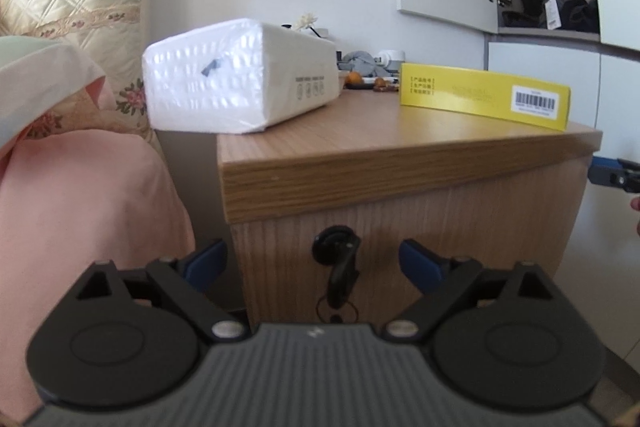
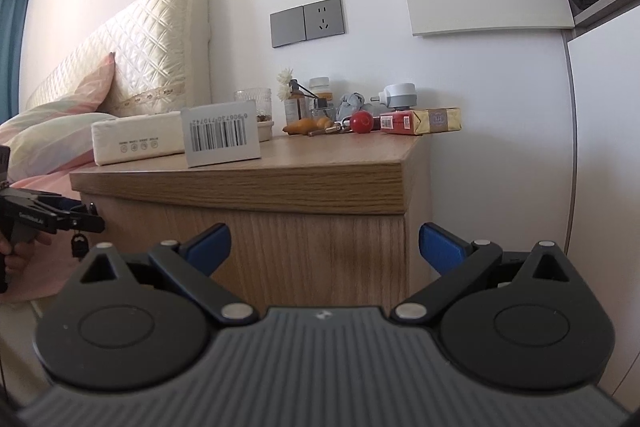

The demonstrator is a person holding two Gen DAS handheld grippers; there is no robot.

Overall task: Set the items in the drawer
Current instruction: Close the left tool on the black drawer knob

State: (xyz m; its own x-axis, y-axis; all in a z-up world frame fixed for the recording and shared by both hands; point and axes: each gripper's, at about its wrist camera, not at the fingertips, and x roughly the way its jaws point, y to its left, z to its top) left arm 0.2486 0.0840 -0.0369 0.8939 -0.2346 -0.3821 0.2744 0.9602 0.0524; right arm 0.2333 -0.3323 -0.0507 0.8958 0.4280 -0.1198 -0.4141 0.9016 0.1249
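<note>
A wooden nightstand (image 1: 360, 131) stands beside the bed. Its drawer front (image 1: 460, 239) sits flush under the top, with a black key (image 1: 338, 267) hanging in the lock. My left gripper (image 1: 314, 263) is open just before that key, one blue finger on each side and neither touching it. A white tissue pack (image 1: 240, 75) and a yellow box (image 1: 484, 95) lie on the top. My right gripper (image 2: 324, 243) is open and empty, facing the nightstand's front right corner. From there the tissue pack (image 2: 136, 137) and the box's barcode end (image 2: 222, 137) show, and the left gripper (image 2: 86, 217) by the key (image 2: 78, 245).
A bed with pink sheet (image 1: 80, 207) and quilted headboard (image 2: 140, 59) borders the nightstand's left. Small clutter lines the back of the top: a red ball (image 2: 362, 121), a cigarette pack (image 2: 420, 121), bottles and a glass (image 2: 253, 99). A wardrobe (image 2: 600, 147) stands right.
</note>
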